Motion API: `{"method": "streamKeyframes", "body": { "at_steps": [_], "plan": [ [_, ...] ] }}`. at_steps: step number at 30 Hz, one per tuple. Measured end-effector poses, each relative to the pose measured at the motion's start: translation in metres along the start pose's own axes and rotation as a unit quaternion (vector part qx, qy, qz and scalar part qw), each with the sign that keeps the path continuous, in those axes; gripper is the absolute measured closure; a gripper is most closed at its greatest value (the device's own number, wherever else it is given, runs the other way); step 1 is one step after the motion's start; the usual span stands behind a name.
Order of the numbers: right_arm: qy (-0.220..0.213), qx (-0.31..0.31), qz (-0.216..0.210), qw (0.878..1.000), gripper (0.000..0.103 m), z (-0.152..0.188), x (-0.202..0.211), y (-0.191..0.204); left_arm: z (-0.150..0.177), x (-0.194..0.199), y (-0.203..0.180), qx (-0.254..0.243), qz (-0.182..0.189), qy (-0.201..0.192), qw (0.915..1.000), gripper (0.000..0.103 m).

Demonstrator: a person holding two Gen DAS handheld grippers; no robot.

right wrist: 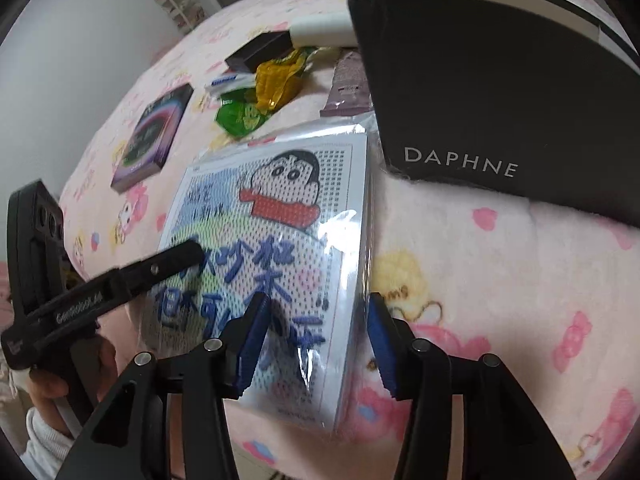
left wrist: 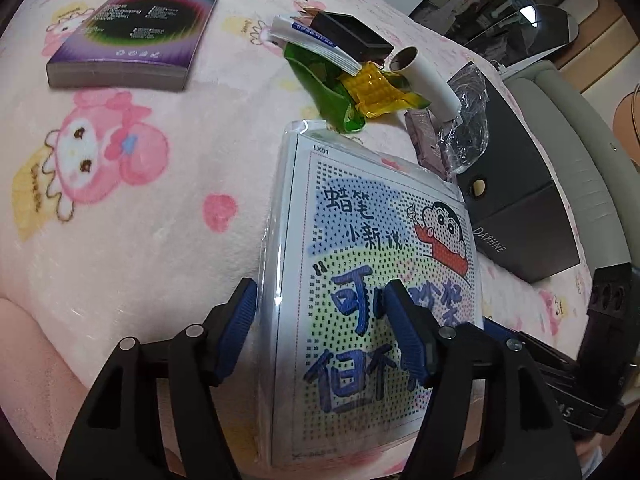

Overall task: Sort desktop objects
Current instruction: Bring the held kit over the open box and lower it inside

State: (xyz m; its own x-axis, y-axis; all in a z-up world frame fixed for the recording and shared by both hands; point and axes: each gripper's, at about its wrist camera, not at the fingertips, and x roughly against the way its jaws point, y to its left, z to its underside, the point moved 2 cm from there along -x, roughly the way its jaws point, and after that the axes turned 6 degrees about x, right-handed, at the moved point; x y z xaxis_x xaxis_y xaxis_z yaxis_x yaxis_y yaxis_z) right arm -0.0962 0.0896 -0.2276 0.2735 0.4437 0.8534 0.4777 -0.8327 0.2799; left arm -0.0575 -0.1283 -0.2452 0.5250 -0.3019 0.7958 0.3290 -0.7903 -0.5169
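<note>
A flat craft pack [left wrist: 372, 248] in a clear sleeve, printed with a cartoon boy and blue characters, lies on the pink blanket [left wrist: 140, 240]. My left gripper [left wrist: 322, 324] is open and straddles the pack's left edge: one finger hangs off its side, the other over the print. My right gripper [right wrist: 316, 340] is open too and straddles the right edge of the pack [right wrist: 280, 216], one pad above the picture, the other just off the sleeve. Neither pair of pads presses on it. The left gripper's finger [right wrist: 176, 258] shows over the pack in the right wrist view.
A black DAPHNE box [right wrist: 480, 92] stands open right of the pack. Behind the pack lie green and yellow wrappers [left wrist: 344, 88], a white roll [left wrist: 424, 80], a small black box [left wrist: 352, 36], a white tube [left wrist: 304, 38] and crumpled clear plastic [left wrist: 468, 120]. A purple book [left wrist: 132, 28] lies far left.
</note>
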Motion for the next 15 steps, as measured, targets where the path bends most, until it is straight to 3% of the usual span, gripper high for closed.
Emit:
{"method": "streamKeyframes", "body": {
  "at_steps": [7,15],
  "plan": [
    [-0.006,0.006,-0.001,1.0,0.051,0.001,-0.006,0.007,0.008,0.003,-0.007,-0.02,0.005,0.002,0.9998,0.037],
    [-0.009,-0.004,-0.033,0.999,0.06,0.008,0.022,0.001,0.017,0.025,-0.009,-0.011,0.027,-0.012,0.9995,0.042]
  ]
}}
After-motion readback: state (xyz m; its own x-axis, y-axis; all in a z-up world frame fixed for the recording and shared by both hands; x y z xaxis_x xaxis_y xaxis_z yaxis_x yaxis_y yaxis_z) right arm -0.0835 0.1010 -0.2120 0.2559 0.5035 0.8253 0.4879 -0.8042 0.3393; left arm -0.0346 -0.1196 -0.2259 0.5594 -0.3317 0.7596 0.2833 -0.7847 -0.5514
